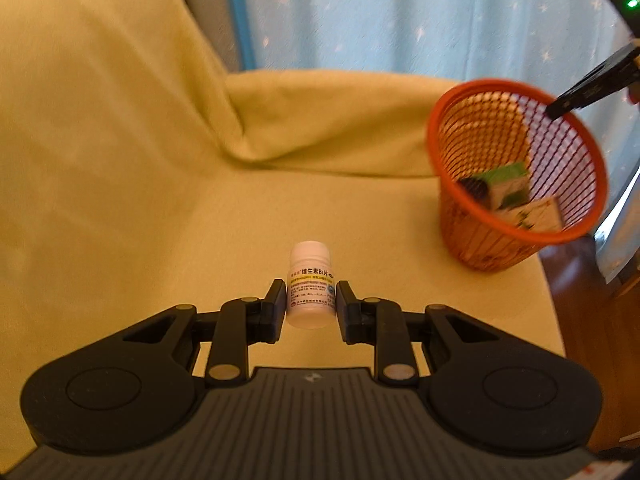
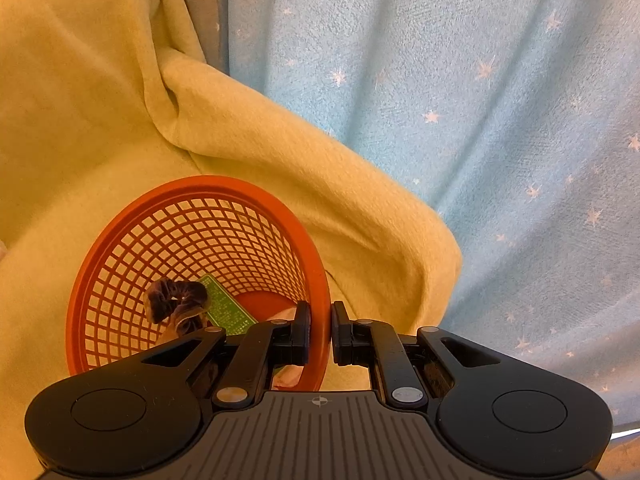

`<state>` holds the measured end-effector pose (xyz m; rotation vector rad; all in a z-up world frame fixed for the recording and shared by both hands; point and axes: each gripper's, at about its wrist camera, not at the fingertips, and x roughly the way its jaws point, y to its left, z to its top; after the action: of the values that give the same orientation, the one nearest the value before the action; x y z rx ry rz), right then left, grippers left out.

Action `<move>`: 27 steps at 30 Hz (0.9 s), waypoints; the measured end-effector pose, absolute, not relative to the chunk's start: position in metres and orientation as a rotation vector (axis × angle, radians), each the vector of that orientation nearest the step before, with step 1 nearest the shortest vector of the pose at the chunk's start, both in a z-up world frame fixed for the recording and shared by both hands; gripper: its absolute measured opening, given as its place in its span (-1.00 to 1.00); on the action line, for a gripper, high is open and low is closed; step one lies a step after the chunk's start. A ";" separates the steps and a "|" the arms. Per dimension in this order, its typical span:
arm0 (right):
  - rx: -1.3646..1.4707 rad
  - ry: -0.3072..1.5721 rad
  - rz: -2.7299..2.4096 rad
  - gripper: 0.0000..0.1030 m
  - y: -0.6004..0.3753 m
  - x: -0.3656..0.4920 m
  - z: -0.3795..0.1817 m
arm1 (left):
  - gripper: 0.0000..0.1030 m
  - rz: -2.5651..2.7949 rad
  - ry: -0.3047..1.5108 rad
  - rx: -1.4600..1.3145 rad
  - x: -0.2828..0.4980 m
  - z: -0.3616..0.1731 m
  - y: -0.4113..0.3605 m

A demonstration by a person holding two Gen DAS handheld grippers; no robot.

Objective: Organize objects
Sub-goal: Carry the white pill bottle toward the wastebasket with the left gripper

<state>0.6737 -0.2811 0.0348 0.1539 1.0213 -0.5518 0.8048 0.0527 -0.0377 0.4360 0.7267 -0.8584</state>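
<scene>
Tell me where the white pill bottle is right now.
In the left wrist view, the white pill bottle stands upright on the yellow cloth, between the left gripper fingers, with the orange basket to its right.

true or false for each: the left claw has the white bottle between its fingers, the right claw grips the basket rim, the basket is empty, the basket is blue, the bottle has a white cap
1. The left claw has the white bottle between its fingers. True; whether the pads press it is unclear.
2. The right claw grips the basket by its rim. True: one finger inside, one outside.
3. The basket is empty. False: it holds a green and white box, a dark scrunchie and other items.
4. The basket is blue. False: it is orange-red mesh; the curtain behind is blue.
5. The bottle has a white cap. True.
</scene>
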 end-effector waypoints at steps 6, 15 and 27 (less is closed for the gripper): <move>0.170 1.033 -0.511 -0.87 -0.297 0.681 0.032 | -0.58 -0.887 0.699 0.417 0.793 -0.011 0.023; 0.166 1.041 -0.443 -0.87 -0.310 0.685 0.031 | -0.58 -0.951 0.653 0.394 0.777 0.015 -0.030; 0.180 1.051 -0.413 -0.87 -0.317 0.685 0.030 | -0.58 -1.026 0.652 0.396 0.776 0.018 -0.070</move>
<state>0.6854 -0.3171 0.0301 0.1801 1.0515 -0.4131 0.7758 -0.0701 0.0182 0.3958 0.6519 -1.0261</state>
